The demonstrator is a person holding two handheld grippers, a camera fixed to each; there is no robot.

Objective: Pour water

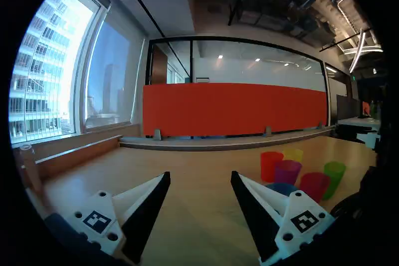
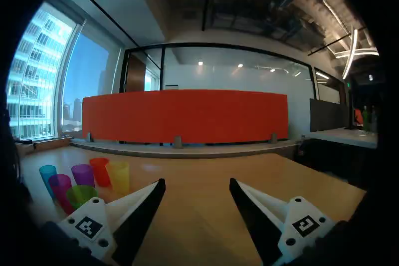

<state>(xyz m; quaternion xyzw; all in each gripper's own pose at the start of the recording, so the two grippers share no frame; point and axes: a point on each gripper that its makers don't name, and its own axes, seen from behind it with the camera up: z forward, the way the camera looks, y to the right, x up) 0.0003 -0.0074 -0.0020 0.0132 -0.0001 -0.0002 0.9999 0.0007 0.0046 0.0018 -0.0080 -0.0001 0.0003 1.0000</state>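
Six cups [image 1: 288,171] stand clustered on the table [image 1: 149,161]. They're translucent coloured plastic, round and tapered, smooth-walled, all upright with mouths up. Colours are red, yellow, purple, green, pink and blue. I can't tell if any holds liquid. Table is light wood, smooth with a slight sheen.

Left tool [image 1: 200,173]: jaws spread wide, nothing between them, nothing gripped. Fingers [image 1: 149,206] are wedge-shaped, black on the inner faces, with white shells carrying square black-and-white markers. I can't tell whether the tips rest on the wood. The cluster sits ahead and to the right of this tool, just beyond its right finger. That finger partly hides the blue cup [image 1: 280,187].

Right tool [image 2: 197,181]: same wide gap, empty, no grip on anything. From here the cluster is ahead-left, just past its left finger. Green cup [image 2: 80,195] is closest, with its lower part cut off by that finger.

Straight ahead of both tools is bare wood, then a flat orange-red partition [image 1: 234,109] standing on a grey rail along the far table edge, with a glass wall behind it. Large windows [image 1: 50,76] are off to the left of the left tool.
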